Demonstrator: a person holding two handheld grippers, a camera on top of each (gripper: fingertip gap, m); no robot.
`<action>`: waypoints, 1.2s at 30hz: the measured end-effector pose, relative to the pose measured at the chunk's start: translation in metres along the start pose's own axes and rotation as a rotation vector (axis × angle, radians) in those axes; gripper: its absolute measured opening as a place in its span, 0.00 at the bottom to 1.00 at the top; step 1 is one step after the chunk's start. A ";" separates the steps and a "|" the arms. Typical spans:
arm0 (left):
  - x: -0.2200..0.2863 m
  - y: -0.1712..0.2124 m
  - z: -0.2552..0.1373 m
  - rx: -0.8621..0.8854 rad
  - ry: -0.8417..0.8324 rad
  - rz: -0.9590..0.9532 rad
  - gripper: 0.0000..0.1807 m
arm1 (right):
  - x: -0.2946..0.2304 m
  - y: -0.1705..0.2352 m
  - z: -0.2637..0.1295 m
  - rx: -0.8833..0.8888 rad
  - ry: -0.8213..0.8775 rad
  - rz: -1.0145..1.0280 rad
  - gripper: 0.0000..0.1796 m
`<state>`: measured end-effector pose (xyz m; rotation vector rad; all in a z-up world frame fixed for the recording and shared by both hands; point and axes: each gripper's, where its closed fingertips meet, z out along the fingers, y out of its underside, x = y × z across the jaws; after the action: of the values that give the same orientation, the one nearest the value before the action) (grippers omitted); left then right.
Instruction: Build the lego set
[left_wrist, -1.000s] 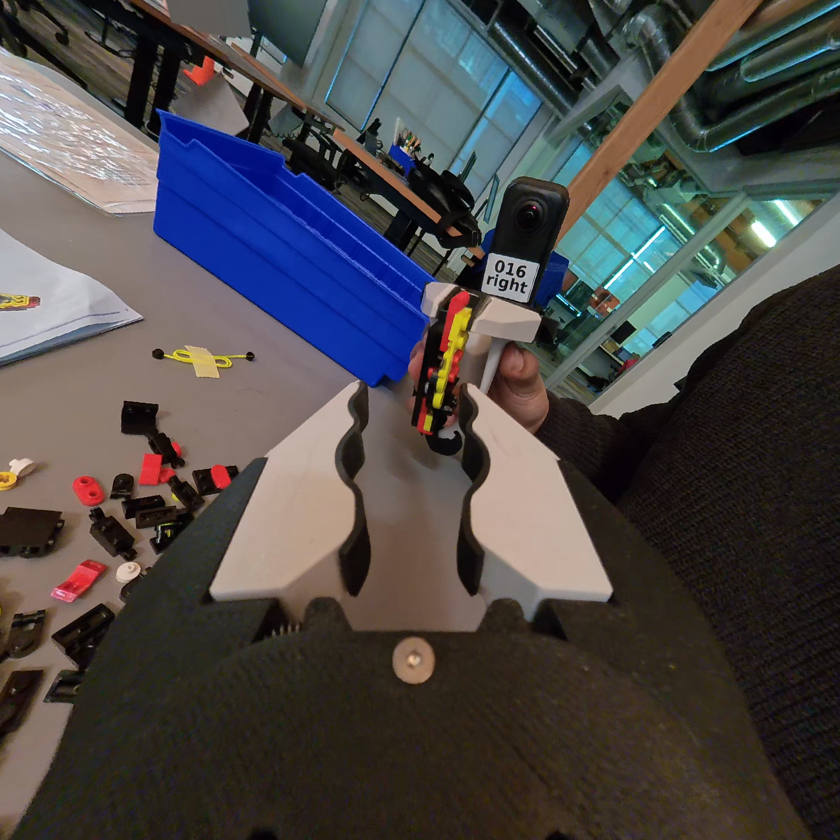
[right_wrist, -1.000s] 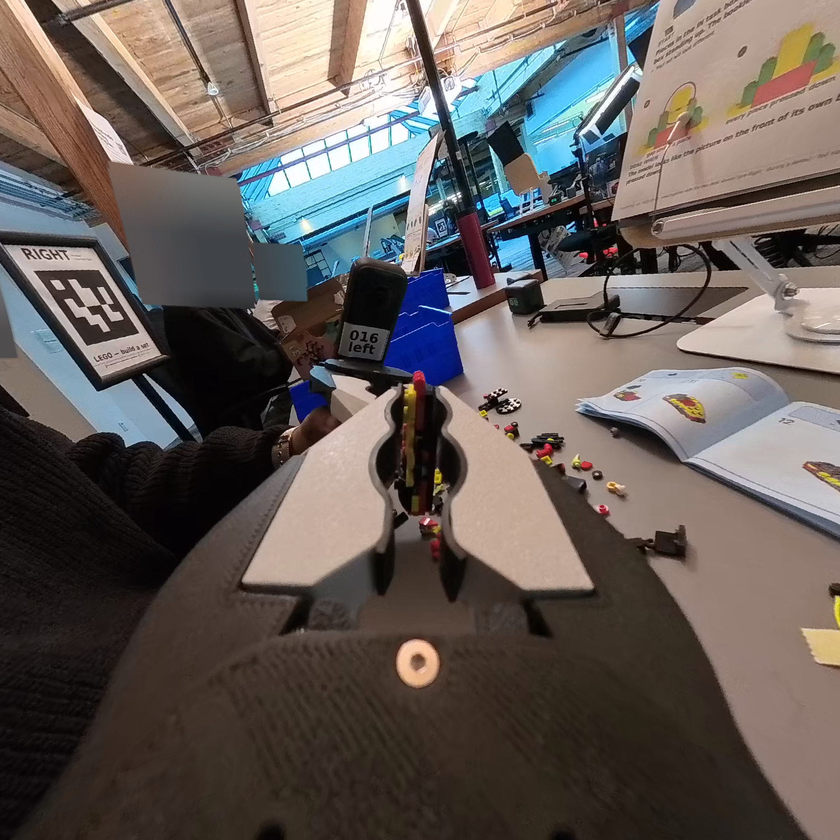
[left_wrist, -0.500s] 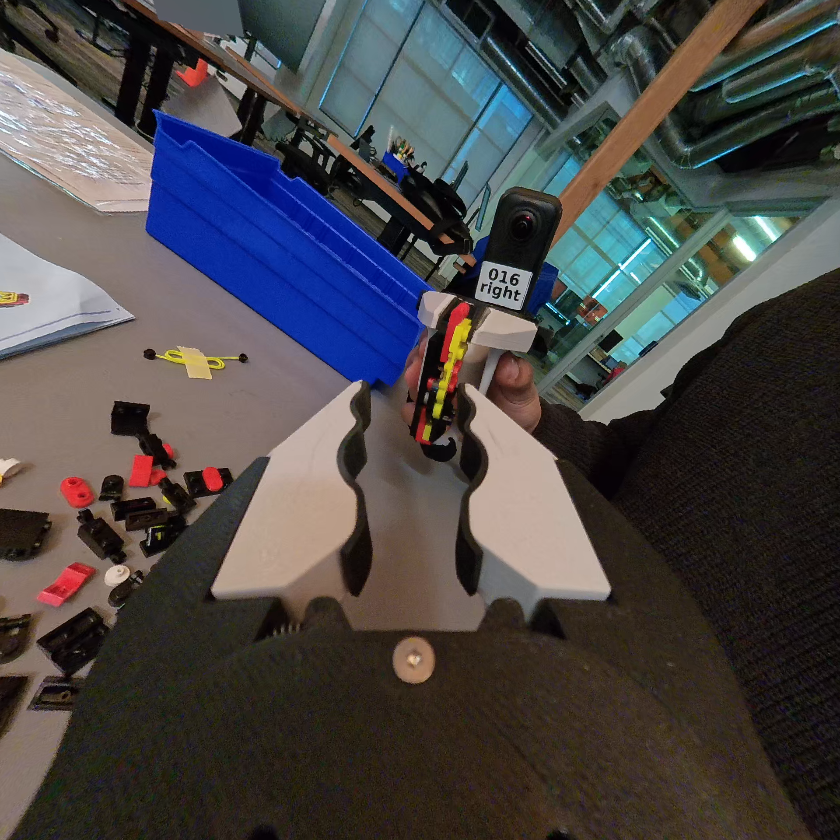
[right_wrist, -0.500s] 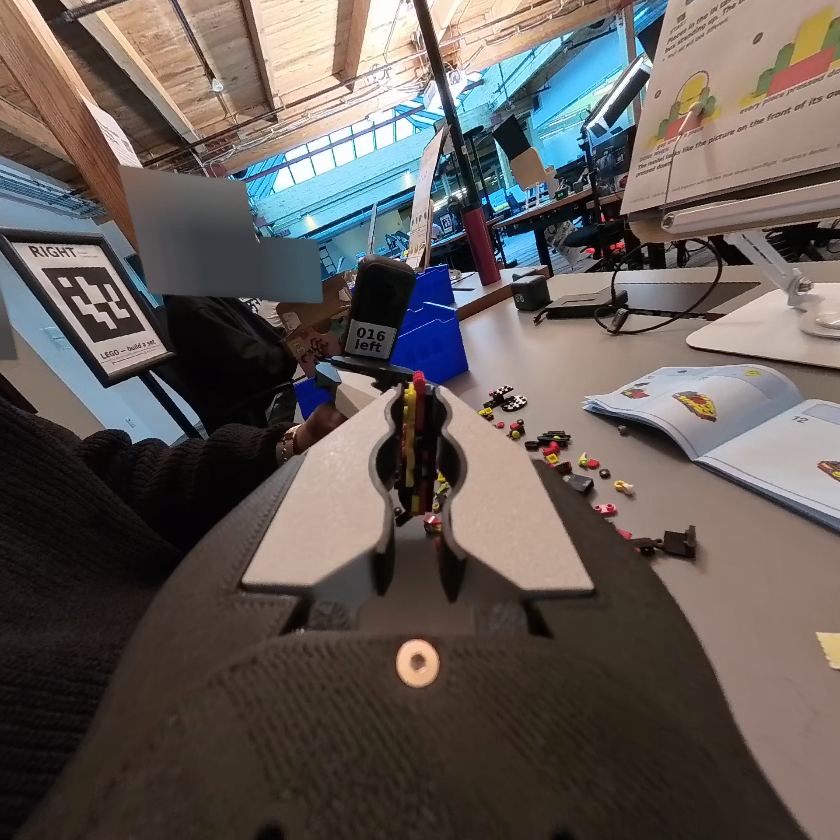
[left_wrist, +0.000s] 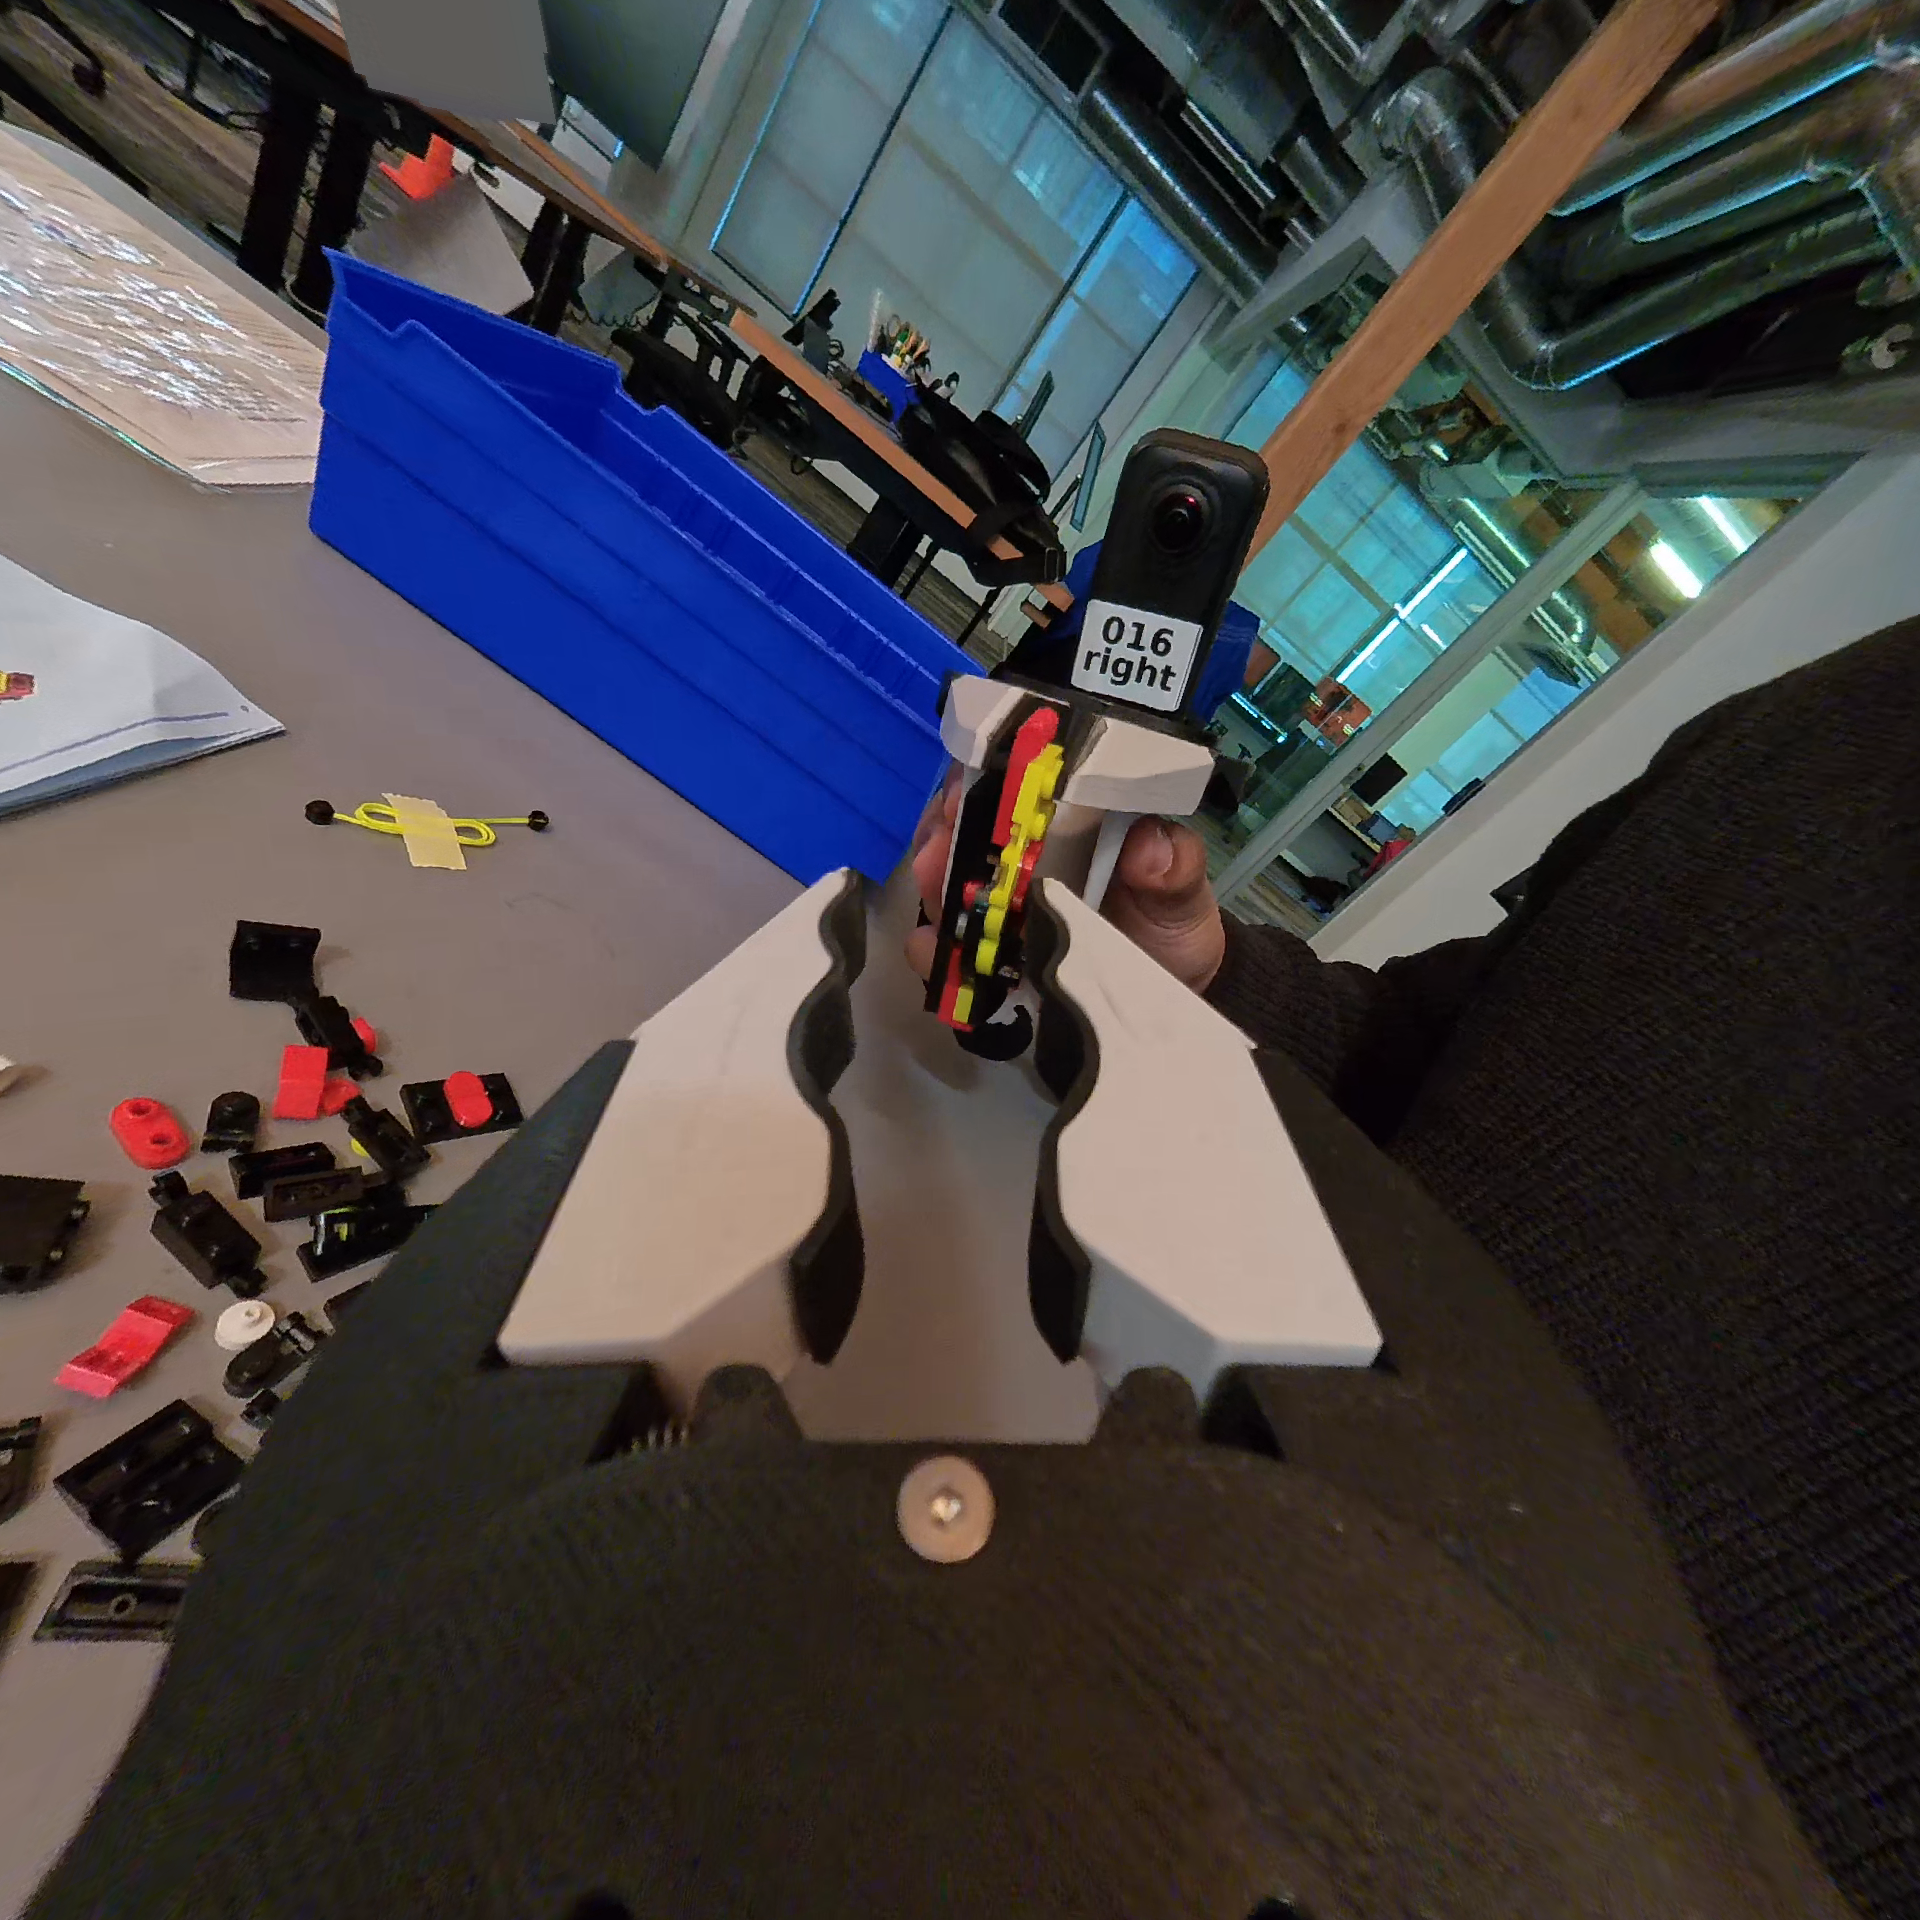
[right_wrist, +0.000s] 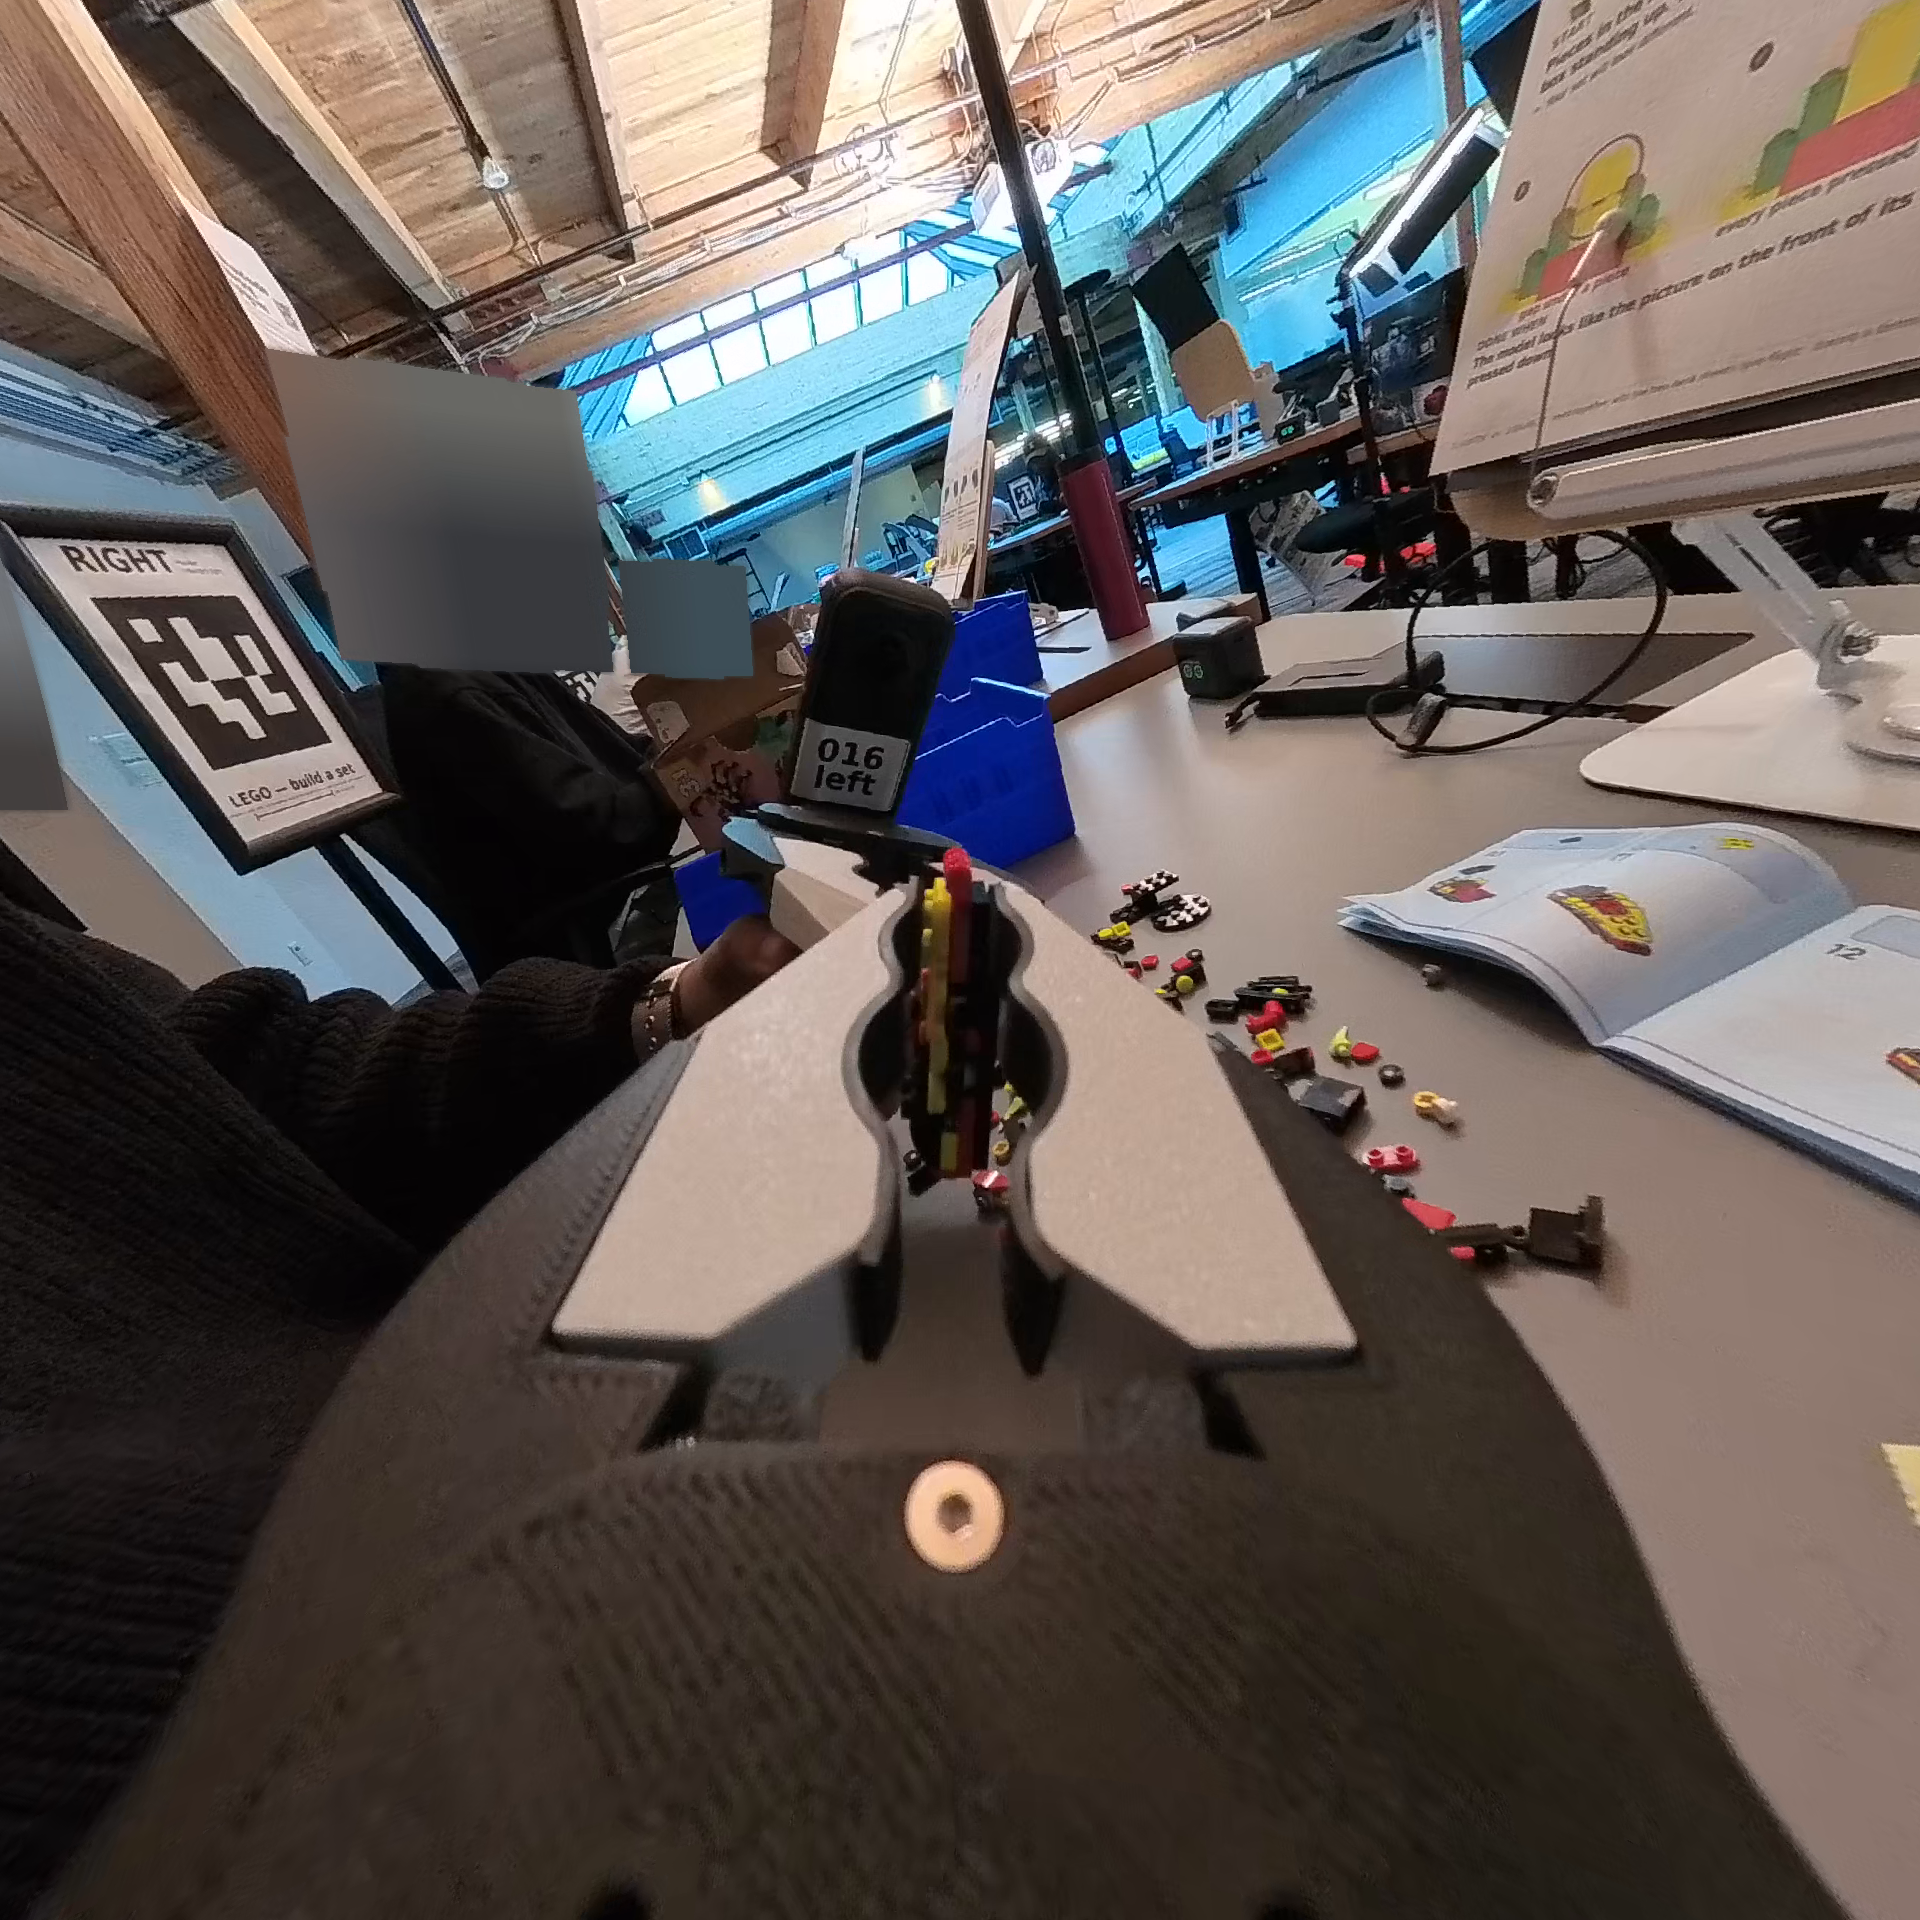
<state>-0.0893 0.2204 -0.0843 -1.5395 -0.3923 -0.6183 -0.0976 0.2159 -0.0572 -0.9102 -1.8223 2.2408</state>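
Note:
My right gripper (right_wrist: 951, 914) is shut on a flat red, yellow and black lego assembly (right_wrist: 948, 1029), held on edge above the table. In the left wrist view that right gripper (left_wrist: 1023, 758) faces me with the lego assembly (left_wrist: 997, 883) hanging down from it. My left gripper (left_wrist: 940, 914) is open and empty, its right fingertip right by the assembly's lower end. Loose black, red and white lego pieces (left_wrist: 270, 1153) lie on the grey table (left_wrist: 582, 831) to the left. They also show in the right wrist view (right_wrist: 1268, 1029).
A blue bin (left_wrist: 582, 582) stands behind the grippers, with more blue bins (right_wrist: 987, 758) in the right wrist view. An open instruction booklet (right_wrist: 1662, 977) lies at right. A yellow string under tape (left_wrist: 426, 826) lies near the bin. A monitor stand base (right_wrist: 1745, 748) is at far right. My left and right fingertips are right by each other.
The lego assembly in the right gripper has come closer to my left gripper's open fingers. Both grippers' states are unchanged.

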 end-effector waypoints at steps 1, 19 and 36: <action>0.001 0.000 0.000 0.001 0.003 -0.001 0.15 | 0.000 0.000 0.000 0.001 0.000 0.000 0.06; 0.013 -0.003 0.013 0.015 0.095 -0.011 0.13 | 0.001 -0.003 -0.013 0.027 0.022 0.021 0.05; 0.018 -0.006 0.015 0.022 0.124 0.019 0.07 | -0.002 -0.001 -0.014 0.021 0.017 0.008 0.06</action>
<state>-0.0769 0.2336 -0.0687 -1.4738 -0.2896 -0.6883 -0.0888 0.2271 -0.0572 -0.9313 -1.7879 2.2458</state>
